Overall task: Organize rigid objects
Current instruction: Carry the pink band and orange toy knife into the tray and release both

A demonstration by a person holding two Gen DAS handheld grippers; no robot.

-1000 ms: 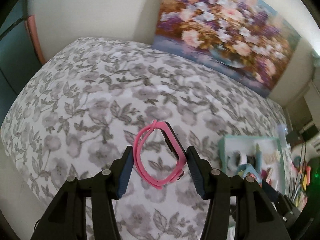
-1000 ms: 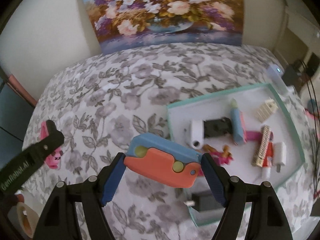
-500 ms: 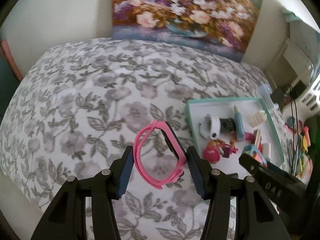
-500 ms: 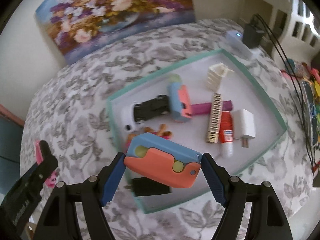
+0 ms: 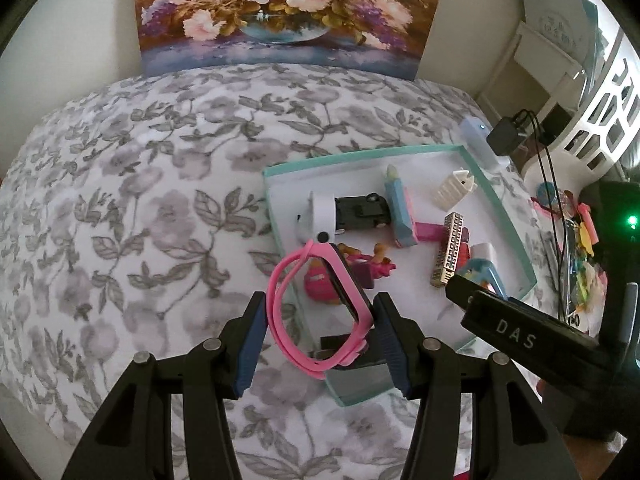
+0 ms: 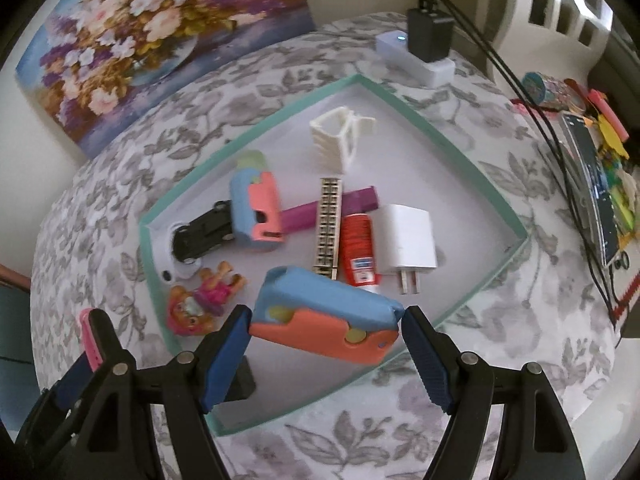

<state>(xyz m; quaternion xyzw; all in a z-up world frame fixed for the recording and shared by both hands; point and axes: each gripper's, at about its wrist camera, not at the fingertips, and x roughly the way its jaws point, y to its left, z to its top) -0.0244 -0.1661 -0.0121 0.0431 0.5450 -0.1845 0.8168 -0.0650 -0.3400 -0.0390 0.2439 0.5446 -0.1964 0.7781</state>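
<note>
My left gripper [image 5: 320, 336] is shut on a pink wristwatch [image 5: 316, 308] and hangs over the near left corner of the teal-rimmed tray [image 5: 496, 200]. My right gripper [image 6: 326, 352] is shut on a blue and orange toy case [image 6: 324, 328], held above the tray's [image 6: 452, 136] near edge. Lying in the tray are a black toy car [image 6: 204, 232], a second blue and orange case [image 6: 256, 210], a white charger [image 6: 408, 240], a red tube [image 6: 358, 248], a white lattice piece [image 6: 334, 138] and a small doll [image 6: 200, 300].
The tray rests on a grey floral bedspread [image 5: 140, 200]. A flower painting [image 5: 288, 12] leans on the wall behind. At the right a white power strip [image 6: 416, 56] holds a black adapter with cables, beside a cluttered side surface [image 6: 600, 152].
Both grippers have swung right across the bed and sunk a little, so the tray now lies under them. Each has rolled. Both grips are unchanged.
</note>
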